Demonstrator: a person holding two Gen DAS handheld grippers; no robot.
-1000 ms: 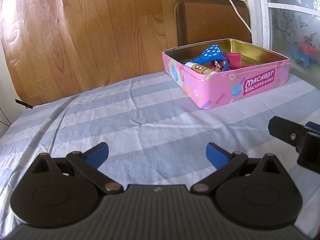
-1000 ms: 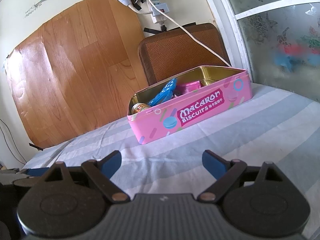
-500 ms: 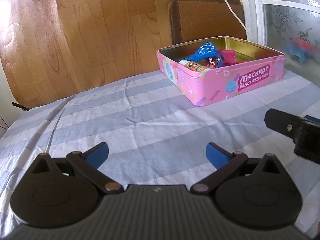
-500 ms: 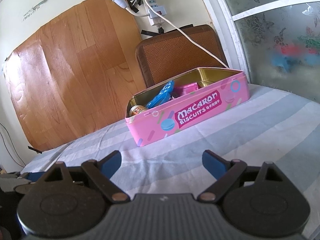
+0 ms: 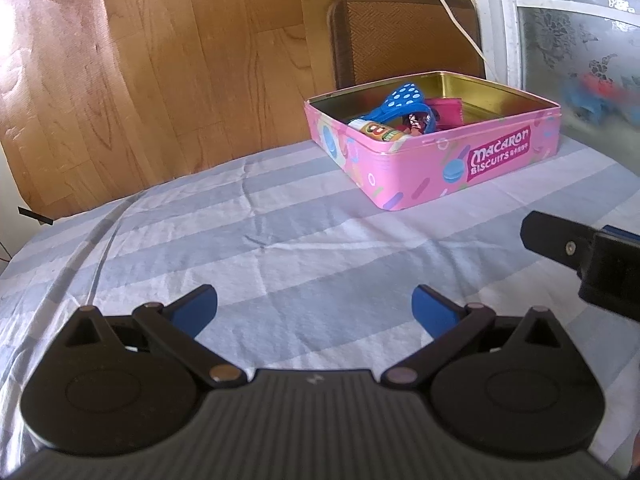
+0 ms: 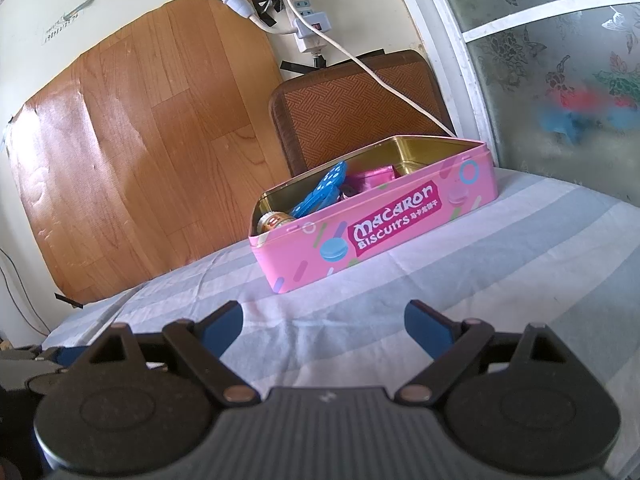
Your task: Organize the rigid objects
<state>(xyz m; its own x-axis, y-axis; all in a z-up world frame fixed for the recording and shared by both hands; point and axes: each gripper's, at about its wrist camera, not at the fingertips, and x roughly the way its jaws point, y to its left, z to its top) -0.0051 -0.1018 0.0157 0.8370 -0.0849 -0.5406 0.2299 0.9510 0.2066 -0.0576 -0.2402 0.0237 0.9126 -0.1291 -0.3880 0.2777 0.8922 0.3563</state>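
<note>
A pink "Macaron Biscuits" tin (image 5: 500, 160) stands open on the striped cloth, far right in the left wrist view and centre in the right wrist view (image 6: 400, 228). Inside lie a blue dotted item (image 5: 402, 98), a small printed tube (image 5: 380, 130) and a pink packet (image 5: 446, 108). My left gripper (image 5: 316, 308) is open and empty, low over the cloth, well short of the tin. My right gripper (image 6: 324, 320) is open and empty too. Its body shows at the right edge of the left wrist view (image 5: 592, 256).
A brown woven chair back (image 6: 360, 112) stands behind the tin. A wood-pattern sheet (image 5: 140, 80) covers the wall on the left. A white cable (image 6: 380, 76) hangs from a power strip (image 6: 308, 24) to the tin's far side. A frosted window (image 6: 560, 60) is on the right.
Both grippers have drifted slightly back and to the right, so the tin sits a little further left and smaller in both views. Both stay open and empty.
</note>
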